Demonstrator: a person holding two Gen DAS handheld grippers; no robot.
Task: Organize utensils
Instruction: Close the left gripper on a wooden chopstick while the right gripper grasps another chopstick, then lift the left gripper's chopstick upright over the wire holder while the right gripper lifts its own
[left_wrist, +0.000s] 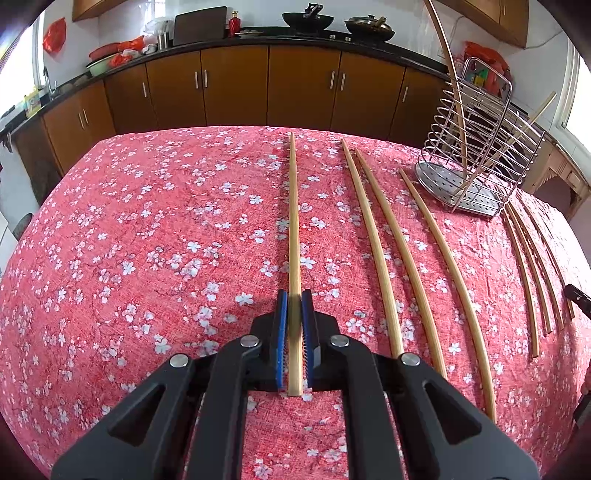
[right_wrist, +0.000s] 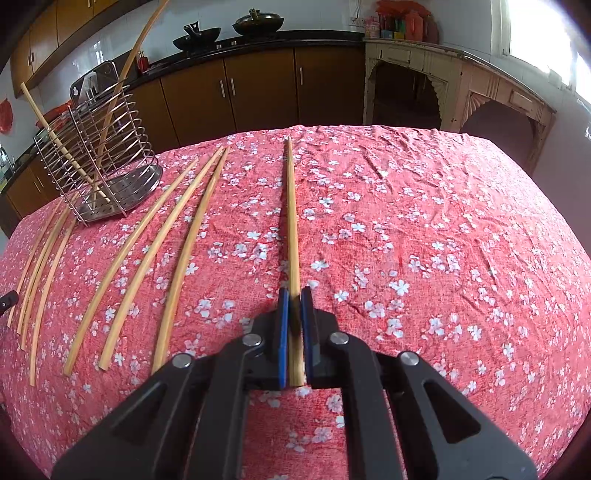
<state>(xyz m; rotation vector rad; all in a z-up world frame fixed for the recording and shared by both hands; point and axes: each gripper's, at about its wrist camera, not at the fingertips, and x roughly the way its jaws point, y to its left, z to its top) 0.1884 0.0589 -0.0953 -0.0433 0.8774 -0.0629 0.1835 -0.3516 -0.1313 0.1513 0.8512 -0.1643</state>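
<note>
Both claws, left (left_wrist: 294, 301) and right (right_wrist: 294, 297), each clamp a chopstick (left_wrist: 293, 221); next move is dropping them in the rack (left_wrist: 476, 166) up ahead

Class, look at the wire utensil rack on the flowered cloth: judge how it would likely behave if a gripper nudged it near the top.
The wire rack looks tall over a small base, so it may tip. Its thin open wires suggest it is light and slides easily. Two chopsticks lean inside and would probably rattle or shift.
</note>
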